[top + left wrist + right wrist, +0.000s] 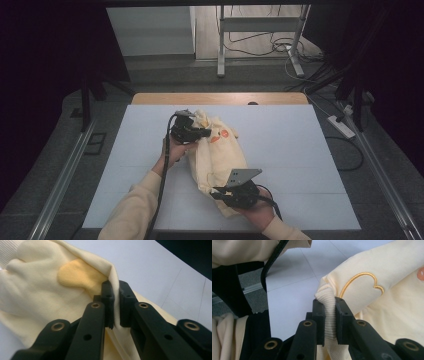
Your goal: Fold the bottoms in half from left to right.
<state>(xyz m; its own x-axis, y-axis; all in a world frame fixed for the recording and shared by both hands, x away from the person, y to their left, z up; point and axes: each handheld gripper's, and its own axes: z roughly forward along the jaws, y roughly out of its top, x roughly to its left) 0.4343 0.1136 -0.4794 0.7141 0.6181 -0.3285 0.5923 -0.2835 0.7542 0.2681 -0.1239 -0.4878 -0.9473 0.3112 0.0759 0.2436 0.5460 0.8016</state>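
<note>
Sweatshirt (220, 155): pale yellow garment, bunched, on the white table (300, 150) left of centre, running from near the front edge toward the back edge.
Right gripper (239, 192): nearest, by the front edge; jaws clenched on the ribbed hem (327, 315), seen pinched between the pads in the right gripper view. An outlined heart is stitched just beside the pinch.
Left gripper (192, 131): farther back, at the garment's far end; jaws clamped on a folded edge of cloth (113, 290) in the left gripper view, beside an orange patch (75, 275).
Long axis: front to back, leaning slightly toward the left edge at its far end; ribbed end points to the front edge.
Step in hand (my read): likely spreading or straightening the garment.
Doing it well: keep both pinches firm, draw the ends apart evenly, lift little so the cloth doesn't drag or twist.
</note>
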